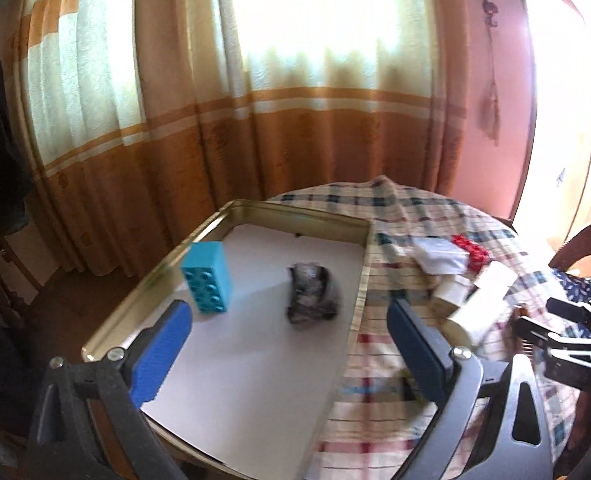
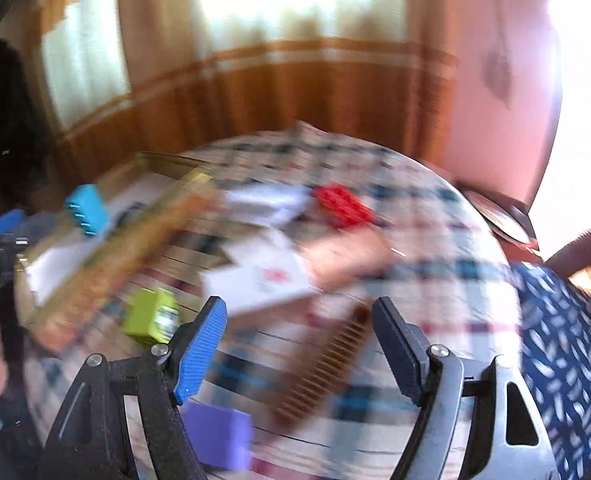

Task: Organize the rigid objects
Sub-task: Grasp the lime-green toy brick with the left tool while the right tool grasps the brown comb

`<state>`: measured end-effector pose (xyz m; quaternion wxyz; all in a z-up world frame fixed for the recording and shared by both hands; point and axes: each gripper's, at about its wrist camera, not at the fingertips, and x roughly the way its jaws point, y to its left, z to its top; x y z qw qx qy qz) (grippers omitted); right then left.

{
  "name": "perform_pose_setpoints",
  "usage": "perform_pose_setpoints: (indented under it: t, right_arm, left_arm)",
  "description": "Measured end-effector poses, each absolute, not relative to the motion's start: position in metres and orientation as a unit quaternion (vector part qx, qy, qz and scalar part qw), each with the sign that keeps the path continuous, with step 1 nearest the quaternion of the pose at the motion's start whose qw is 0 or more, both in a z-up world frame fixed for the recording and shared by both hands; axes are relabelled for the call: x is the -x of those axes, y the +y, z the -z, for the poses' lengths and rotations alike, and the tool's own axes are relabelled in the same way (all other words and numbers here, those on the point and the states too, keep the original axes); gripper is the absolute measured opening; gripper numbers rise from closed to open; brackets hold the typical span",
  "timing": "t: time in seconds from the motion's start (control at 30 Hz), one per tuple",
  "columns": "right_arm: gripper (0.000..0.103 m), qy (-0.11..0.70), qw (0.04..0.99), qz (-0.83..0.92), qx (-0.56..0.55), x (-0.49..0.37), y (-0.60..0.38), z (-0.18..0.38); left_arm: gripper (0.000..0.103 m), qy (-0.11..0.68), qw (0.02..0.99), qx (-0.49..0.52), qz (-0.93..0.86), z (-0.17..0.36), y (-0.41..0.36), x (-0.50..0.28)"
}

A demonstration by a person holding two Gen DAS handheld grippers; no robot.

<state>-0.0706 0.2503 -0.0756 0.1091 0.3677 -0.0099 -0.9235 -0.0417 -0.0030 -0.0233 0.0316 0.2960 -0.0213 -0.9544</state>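
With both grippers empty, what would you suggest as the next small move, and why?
Probably lower the open right gripper onto the brown comb lying just ahead between its fingers. The tray holds only the blue block and a grey lump, while the comb sits out on the checked cloth.

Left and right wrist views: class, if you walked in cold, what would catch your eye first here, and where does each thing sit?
First, the gold-rimmed tray lined with white, holding a turquoise studded brick standing at its left and a dark, blurred lump near its middle. Next, the checked tablecloth to the tray's right, scattered with a red brick, a green block, a brown comb and a purple block. Both grippers, left and right, stand open and empty.
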Motion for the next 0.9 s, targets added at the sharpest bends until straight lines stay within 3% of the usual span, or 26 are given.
perform_pose_setpoints:
  t: [0.3,0.57,0.73,0.9]
  right_arm:
    - [0.074,-0.016,0.095,0.919,-0.381,0.075,0.263,0.091]
    - [0.052,-0.005,0.101,0.91,-0.401,0.079,0.257,0.098]
    - [0.05,0.043,0.098,0.905,-0.411,0.079,0.242,0.101]
    - [0.039,0.055,0.097,0.901,-0.418,0.078,0.239,0.103]
  left_arm:
    - [0.099,-0.037,-0.009,-0.295,0.955,0.034,0.034,0.026]
    - [0.098,-0.059,-0.027,-0.296,0.953,0.043,0.058,0.023]
    - [0.074,-0.064,-0.048,-0.323,0.943,0.055,0.072,0.031]
    - [0.069,-0.077,-0.06,-0.352,0.931,0.069,0.087,0.042]
